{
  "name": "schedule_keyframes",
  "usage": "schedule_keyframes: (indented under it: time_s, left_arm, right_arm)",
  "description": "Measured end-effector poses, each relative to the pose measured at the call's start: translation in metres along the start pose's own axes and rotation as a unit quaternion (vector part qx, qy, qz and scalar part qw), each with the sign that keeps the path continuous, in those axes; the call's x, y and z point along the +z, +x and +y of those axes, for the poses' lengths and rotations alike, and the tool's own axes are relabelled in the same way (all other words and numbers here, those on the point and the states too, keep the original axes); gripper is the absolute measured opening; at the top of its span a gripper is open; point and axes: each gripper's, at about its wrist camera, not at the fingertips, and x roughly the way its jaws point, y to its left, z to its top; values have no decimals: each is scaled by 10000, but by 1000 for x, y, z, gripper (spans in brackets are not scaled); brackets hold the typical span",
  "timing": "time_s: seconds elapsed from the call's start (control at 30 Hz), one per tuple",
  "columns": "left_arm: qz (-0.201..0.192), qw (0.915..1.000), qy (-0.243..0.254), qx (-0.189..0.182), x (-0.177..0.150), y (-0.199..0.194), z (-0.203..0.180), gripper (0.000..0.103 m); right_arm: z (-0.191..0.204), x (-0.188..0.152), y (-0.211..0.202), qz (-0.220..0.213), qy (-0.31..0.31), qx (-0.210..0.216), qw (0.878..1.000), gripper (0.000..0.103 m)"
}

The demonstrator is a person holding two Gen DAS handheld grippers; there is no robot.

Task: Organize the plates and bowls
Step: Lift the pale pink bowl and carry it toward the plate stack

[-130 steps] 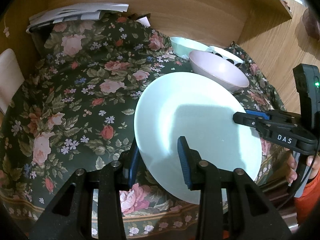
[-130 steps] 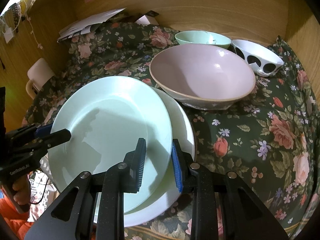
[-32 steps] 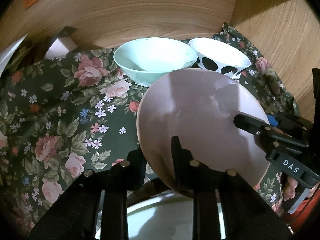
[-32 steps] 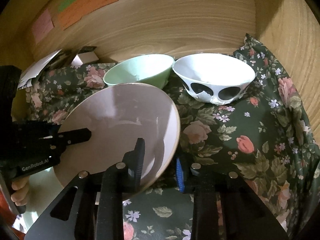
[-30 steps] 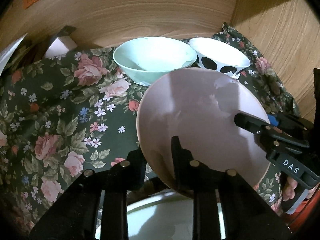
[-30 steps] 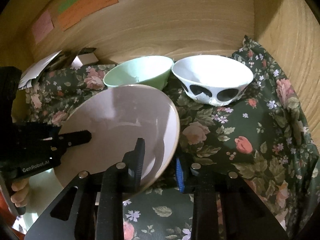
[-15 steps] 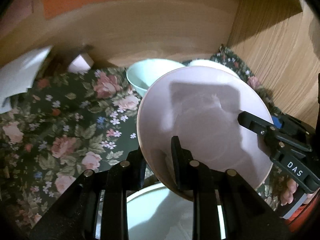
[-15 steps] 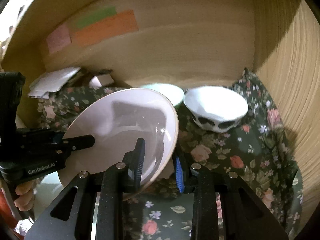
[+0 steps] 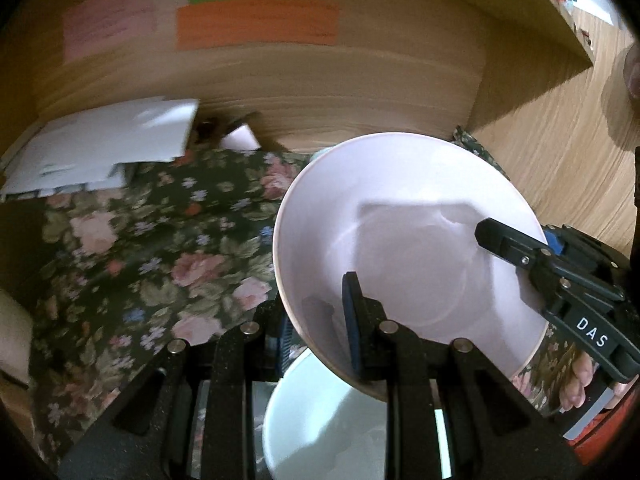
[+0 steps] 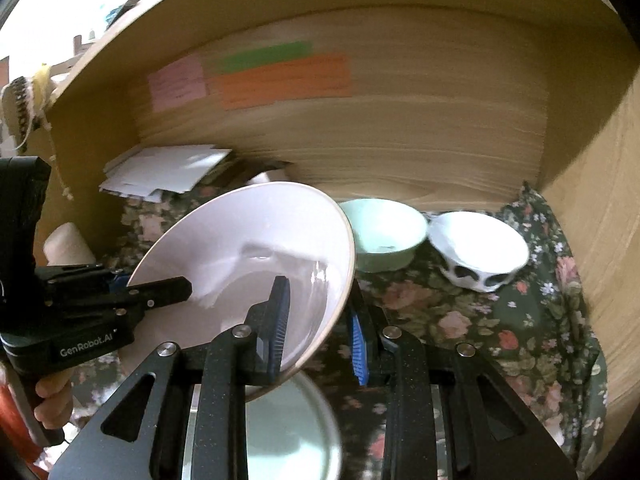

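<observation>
A large pink bowl (image 9: 408,248) (image 10: 248,248) hangs tilted in the air above the floral cloth (image 9: 160,260). My left gripper (image 9: 318,332) is shut on its near-left rim, one finger inside the bowl and one behind it. My right gripper (image 10: 320,328) is shut on the opposite rim in the same way. Each gripper shows in the other's view: the right gripper (image 9: 520,240) and the left gripper (image 10: 148,284). A pale green plate (image 9: 340,432) (image 10: 292,432) lies just below the bowl. A mint bowl (image 10: 384,232) and a white bowl with black spots (image 10: 476,248) stand at the back right.
A wooden back wall (image 10: 400,140) with coloured paper notes (image 9: 256,24) and a wooden side wall (image 10: 600,200) close off the corner. White papers (image 9: 100,148) (image 10: 168,172) lie at the back left. A cream mug (image 10: 66,244) stands at the left. A hand (image 10: 52,400) holds the left gripper.
Both grippers have risen and drawn back with the pink bowl, lifting it off the cloth. The mint and spotted bowls now look farther away, and more of the plate shows underneath.
</observation>
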Motion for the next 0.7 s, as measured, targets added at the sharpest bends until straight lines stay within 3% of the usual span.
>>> schedule_keyframes:
  time_s: [0.7]
  left_arm:
    - [-220, 9958, -654, 608, -70, -72, 95, 23]
  right_arm:
    - [109, -12, 22, 266, -604, 738, 9951, 25]
